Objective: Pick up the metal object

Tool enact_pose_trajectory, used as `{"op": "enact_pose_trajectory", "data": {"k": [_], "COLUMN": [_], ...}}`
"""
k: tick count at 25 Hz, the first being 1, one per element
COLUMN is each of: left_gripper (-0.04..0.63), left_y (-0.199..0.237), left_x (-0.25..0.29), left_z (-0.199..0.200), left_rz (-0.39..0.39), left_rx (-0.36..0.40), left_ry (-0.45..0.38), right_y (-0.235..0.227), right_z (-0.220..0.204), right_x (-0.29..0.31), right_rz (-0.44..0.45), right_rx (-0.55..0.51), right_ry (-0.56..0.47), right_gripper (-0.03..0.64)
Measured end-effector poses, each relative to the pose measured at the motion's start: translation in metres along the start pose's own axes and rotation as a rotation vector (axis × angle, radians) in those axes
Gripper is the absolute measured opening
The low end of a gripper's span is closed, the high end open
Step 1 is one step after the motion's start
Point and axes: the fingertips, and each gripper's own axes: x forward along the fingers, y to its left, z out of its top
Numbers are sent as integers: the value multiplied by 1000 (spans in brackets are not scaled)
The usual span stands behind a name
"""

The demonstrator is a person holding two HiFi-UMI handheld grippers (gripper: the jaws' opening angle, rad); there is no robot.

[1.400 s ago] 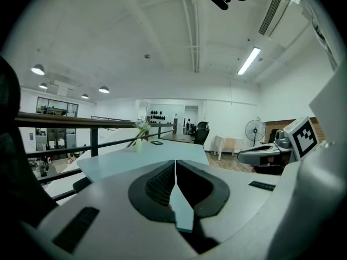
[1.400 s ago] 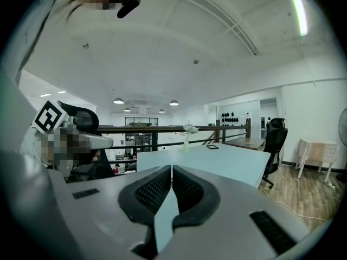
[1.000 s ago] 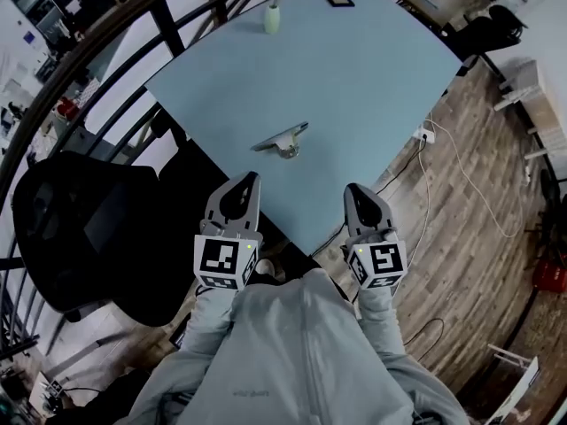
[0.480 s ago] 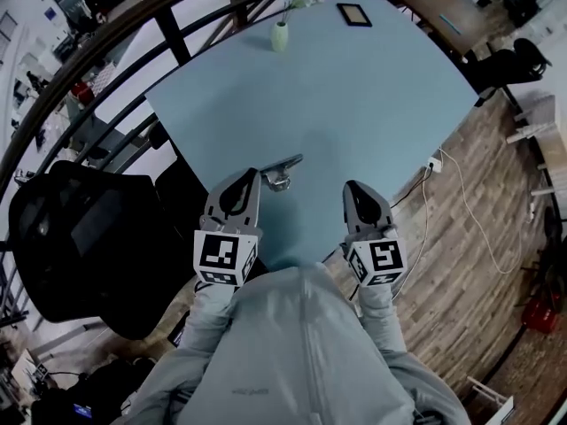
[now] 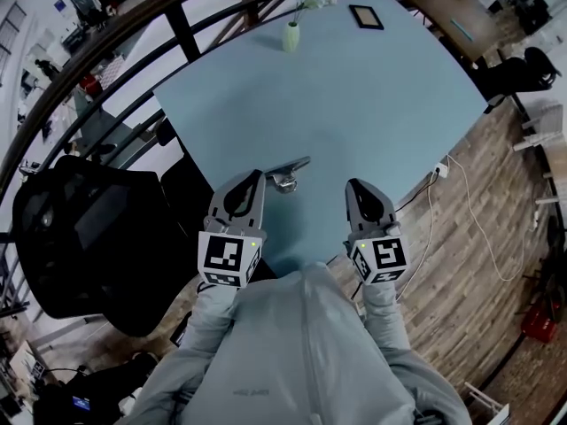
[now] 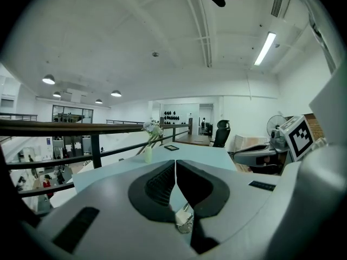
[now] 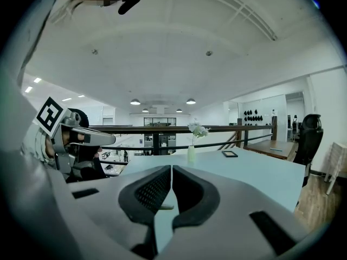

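Object: metal object point(image 5: 285, 173), shiny, a flat bar over a round base.
Pose: bar lay slanted.
Place: rested on the table point(image 5: 372, 96), near its front edge.

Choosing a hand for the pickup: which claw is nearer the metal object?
The left claw, its shut tips close beside the metal object. The right claw, also shut, sits farther off on the object's other side.

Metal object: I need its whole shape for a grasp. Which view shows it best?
The head view: the metal object lies whole on the table, seen from above. The left gripper view shows only a small piece behind the jaws; the right gripper view at most a pale sliver.
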Motion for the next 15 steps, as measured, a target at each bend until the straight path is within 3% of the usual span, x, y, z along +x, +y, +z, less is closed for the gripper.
{"op": "enact_pose_trajectory", "data": {"k": [7,15], "left_gripper": [31,31], "left_y": [5,5], "left_x": [-4,-9], "left_z": [1,-3], "left_rz": [-31,-35], "left_rx": [14,0], "left_ry": [-5,-4], "right_y": [11,25], "right_z": [3,-1], "right_x": [5,17], "right_rz": [-19,43], "right_rx": [-27,-124], "right_ry": [-4,46], "right_gripper": [26,26]}}
